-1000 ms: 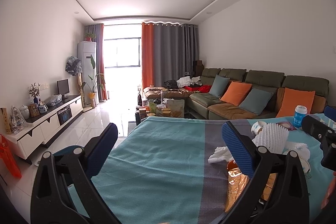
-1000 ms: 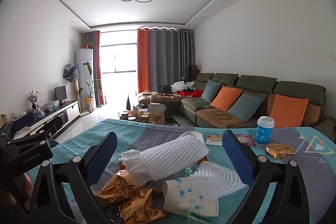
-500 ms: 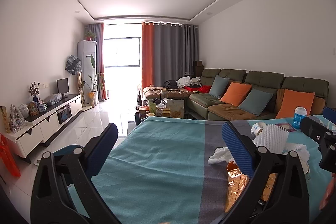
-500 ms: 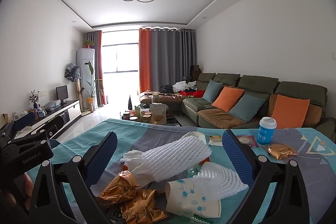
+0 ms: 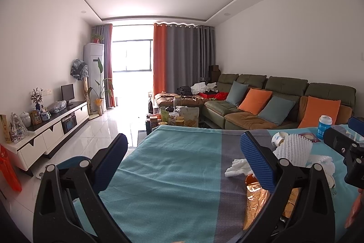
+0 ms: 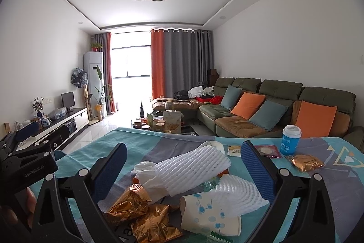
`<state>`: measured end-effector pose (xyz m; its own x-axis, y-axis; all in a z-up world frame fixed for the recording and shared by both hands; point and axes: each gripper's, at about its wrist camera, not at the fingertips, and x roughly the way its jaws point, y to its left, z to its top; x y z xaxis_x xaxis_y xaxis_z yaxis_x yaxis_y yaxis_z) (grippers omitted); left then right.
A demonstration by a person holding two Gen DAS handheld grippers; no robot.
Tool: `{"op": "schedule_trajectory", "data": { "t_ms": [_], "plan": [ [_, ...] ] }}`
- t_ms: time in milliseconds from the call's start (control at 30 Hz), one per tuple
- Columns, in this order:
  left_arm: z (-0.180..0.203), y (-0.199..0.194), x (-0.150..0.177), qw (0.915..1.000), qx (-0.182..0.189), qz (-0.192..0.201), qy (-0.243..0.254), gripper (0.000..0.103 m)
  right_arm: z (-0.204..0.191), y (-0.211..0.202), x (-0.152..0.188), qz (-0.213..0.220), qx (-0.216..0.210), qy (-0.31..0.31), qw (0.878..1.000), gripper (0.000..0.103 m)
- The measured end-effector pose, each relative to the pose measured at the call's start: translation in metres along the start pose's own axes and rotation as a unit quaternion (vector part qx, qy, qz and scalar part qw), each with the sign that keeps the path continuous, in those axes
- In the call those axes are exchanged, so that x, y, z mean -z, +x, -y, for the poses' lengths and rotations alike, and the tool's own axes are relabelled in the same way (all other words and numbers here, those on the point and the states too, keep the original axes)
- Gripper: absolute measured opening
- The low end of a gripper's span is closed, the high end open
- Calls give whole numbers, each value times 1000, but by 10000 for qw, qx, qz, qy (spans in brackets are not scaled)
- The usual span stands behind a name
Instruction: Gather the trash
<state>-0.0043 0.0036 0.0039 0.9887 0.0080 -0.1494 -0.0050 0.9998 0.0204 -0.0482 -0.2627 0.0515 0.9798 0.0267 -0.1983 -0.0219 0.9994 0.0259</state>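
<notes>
The right gripper [image 6: 182,171] gapes wide and empty right over the trash: a foam net [image 6: 193,169] lies between its fingers, long axis running left-near to right-far, with a paper cup [image 6: 210,213] and gold wrappers [image 6: 141,208] nearer. The left gripper [image 5: 182,157], also wide and empty, faces bare cloth [image 5: 173,174], with the pile off to its right, so the right is nearer. A blue cup [image 6: 290,140] stands toward the table's far right edge; a sofa [image 6: 284,106] lies beyond.

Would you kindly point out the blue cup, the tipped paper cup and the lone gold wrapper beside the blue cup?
blue cup [image 6: 289,144]: right wrist view, label.
paper cup [image 6: 210,215]: right wrist view, dotted side.
gold wrapper [image 6: 304,162]: right wrist view, crinkled middle.
</notes>
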Motion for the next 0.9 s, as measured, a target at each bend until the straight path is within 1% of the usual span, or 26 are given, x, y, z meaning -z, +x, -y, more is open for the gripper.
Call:
{"op": "schedule_trajectory", "data": {
  "t_ms": [767, 900],
  "plan": [
    [0, 10, 8, 9998, 57, -201, -14, 97, 15, 18, -1, -208, -140, 66, 9997, 97],
    [0, 13, 11, 9991, 227, -346, -1, 97, 17, 25, -1, -338, -188, 50, 9992, 97]
  ]
}}
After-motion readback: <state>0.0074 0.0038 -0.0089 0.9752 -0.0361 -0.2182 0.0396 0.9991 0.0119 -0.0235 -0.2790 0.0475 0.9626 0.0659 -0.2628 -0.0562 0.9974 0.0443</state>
